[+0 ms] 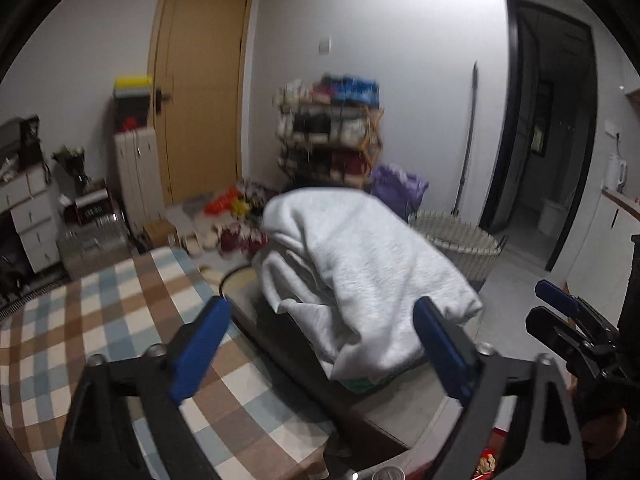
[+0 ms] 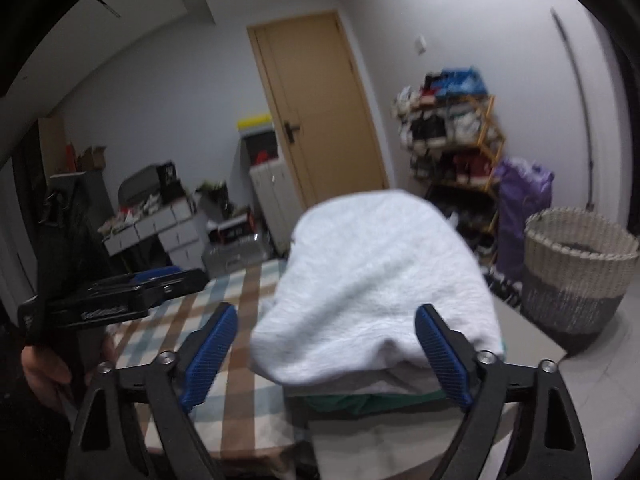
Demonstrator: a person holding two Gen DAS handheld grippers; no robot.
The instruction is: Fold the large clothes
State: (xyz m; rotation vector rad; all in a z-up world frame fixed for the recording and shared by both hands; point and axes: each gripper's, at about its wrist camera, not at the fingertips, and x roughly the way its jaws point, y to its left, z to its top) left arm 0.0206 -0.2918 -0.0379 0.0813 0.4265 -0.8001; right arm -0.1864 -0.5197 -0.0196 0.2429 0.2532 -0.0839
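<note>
A folded light grey garment point(image 1: 360, 256) point(image 2: 372, 288) lies in a thick bundle at the right end of the table with the checked cloth point(image 1: 100, 320) point(image 2: 168, 332). It rests on a green garment point(image 2: 360, 402). My left gripper point(image 1: 320, 308) is open, its blue pads standing wide on either side of the bundle's near end and apart from it. My right gripper point(image 2: 327, 312) is open too, wide around the near fold, with no pad pressing the cloth. Each gripper shows in the other's view: the right gripper point(image 1: 560, 304) at the right edge, the left gripper point(image 2: 120, 292) at the left, held by a hand.
A woven basket point(image 1: 456, 240) point(image 2: 576, 264) stands on the floor right of the table. Behind are a loaded shoe rack point(image 1: 332, 132) point(image 2: 452, 136), a purple bag point(image 2: 524, 196), a wooden door point(image 1: 200, 92), white drawers point(image 1: 32, 212) and floor clutter.
</note>
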